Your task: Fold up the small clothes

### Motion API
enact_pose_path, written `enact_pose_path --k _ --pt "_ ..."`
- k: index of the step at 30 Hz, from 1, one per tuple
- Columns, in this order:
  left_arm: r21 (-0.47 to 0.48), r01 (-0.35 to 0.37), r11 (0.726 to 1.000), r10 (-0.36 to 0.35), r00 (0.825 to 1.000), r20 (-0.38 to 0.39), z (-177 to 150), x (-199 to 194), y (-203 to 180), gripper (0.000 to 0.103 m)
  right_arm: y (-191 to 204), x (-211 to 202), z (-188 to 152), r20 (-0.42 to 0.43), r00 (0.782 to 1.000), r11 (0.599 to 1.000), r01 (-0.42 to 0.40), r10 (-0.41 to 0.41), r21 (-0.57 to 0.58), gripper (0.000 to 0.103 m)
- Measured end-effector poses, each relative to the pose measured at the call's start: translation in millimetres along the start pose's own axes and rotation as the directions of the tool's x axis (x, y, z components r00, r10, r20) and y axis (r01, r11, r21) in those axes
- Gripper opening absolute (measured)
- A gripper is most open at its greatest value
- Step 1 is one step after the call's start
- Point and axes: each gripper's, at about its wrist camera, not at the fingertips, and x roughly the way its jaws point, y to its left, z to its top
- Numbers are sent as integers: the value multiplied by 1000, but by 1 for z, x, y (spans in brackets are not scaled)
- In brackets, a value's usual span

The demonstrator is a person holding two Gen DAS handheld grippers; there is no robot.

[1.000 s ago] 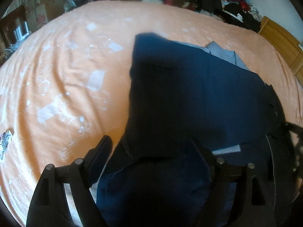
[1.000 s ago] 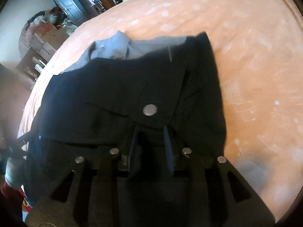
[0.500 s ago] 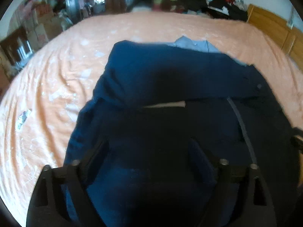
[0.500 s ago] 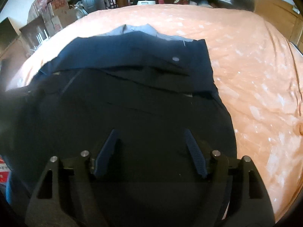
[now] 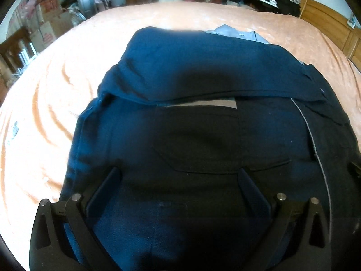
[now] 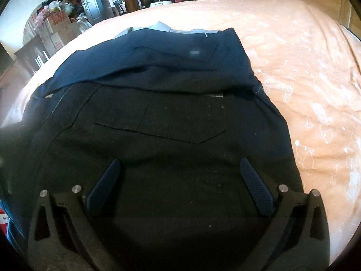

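navy shorts [image 5: 203, 72] folded on orange bedspread [image 5: 45, 113], grey garment [image 6: 158, 27] beneath. left gripper [image 5: 178, 180] and right gripper [image 6: 180, 171] both spread wide, holding nothing.

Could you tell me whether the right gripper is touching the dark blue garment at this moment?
Cannot tell. In the right wrist view the right gripper is open above the dark blue garment, clamping no cloth, but no gap or contact shows plainly.
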Motion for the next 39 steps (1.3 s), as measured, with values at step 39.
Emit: enact_pose_path --k 39 --pt "6 -20 1000 20 1000 14 -4 2 -3 103 -3 -3 -3 27 999 999 -43 43 9 103"
